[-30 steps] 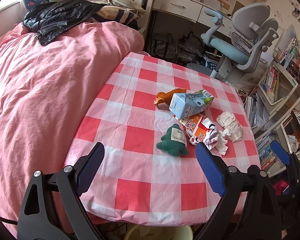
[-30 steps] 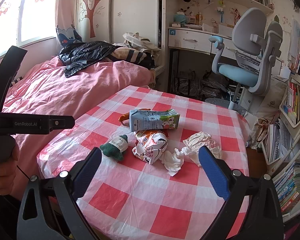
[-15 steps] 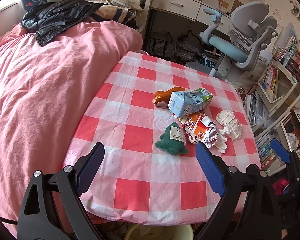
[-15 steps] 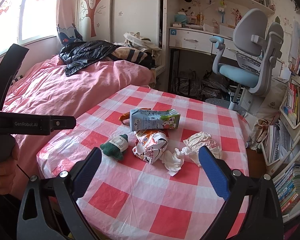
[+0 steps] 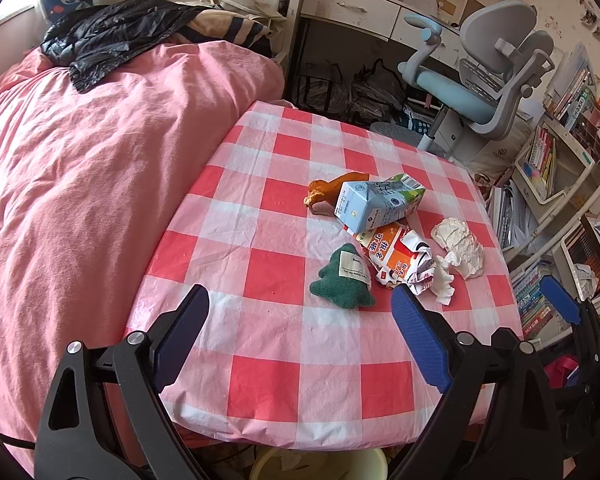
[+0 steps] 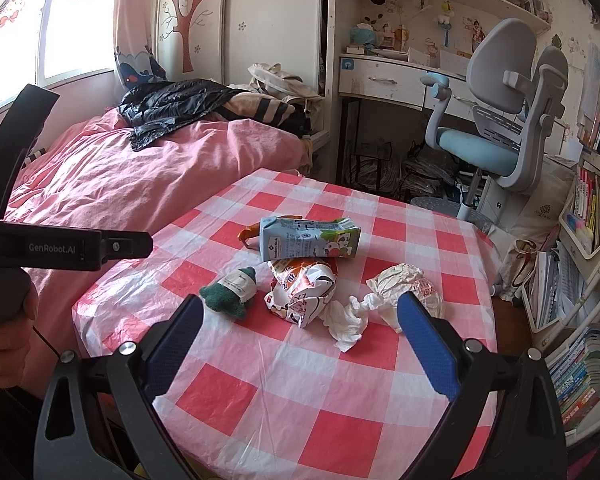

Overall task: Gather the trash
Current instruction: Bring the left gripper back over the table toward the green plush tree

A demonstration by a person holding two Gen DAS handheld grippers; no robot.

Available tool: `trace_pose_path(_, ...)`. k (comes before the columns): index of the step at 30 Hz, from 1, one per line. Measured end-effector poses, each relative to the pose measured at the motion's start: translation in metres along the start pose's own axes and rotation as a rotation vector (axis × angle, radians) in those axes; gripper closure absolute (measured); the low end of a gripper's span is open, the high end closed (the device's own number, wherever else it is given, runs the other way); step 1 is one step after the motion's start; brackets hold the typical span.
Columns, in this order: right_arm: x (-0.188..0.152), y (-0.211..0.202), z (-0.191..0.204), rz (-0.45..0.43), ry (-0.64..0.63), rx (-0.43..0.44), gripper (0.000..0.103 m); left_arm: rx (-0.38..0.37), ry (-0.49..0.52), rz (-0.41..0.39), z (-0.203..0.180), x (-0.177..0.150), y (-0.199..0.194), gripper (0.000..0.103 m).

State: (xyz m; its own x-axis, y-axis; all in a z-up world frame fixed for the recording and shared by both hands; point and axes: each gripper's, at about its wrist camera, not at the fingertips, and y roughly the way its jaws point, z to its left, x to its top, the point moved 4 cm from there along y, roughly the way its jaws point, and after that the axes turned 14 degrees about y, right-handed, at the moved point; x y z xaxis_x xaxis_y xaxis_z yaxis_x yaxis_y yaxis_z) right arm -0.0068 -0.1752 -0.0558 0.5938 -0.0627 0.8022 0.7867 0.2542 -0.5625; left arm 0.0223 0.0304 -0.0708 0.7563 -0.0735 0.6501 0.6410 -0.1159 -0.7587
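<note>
One milk carton, two paper wads, two toys.

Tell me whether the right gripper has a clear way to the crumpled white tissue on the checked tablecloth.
Probably yes. The right gripper hangs open above the near part of the table, and the crumpled white tissue lies loose just ahead of it, nothing on top. The crushed orange-and-white wrapper sits close beside it, so a careless grab might catch both.
</note>
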Motion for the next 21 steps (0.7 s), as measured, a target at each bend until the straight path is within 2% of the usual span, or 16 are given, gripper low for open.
trace_pose_path(8,0.000,0.000,0.001,-0.001,0.000,-0.002,0.009,-0.001,-0.002,-0.001,0.000,0.000,0.000,0.014)
trace_pose_path(16,0.001,-0.001,-0.010,-0.009,0.006,-0.013,0.009,-0.023,-0.084,0.016,0.020,-0.005,0.003,0.014)
trace_pose_path(21,0.002,0.000,-0.024,0.009,0.037,-0.044,0.009,-0.011,-0.087,0.039,0.026,-0.005,0.012,0.014)
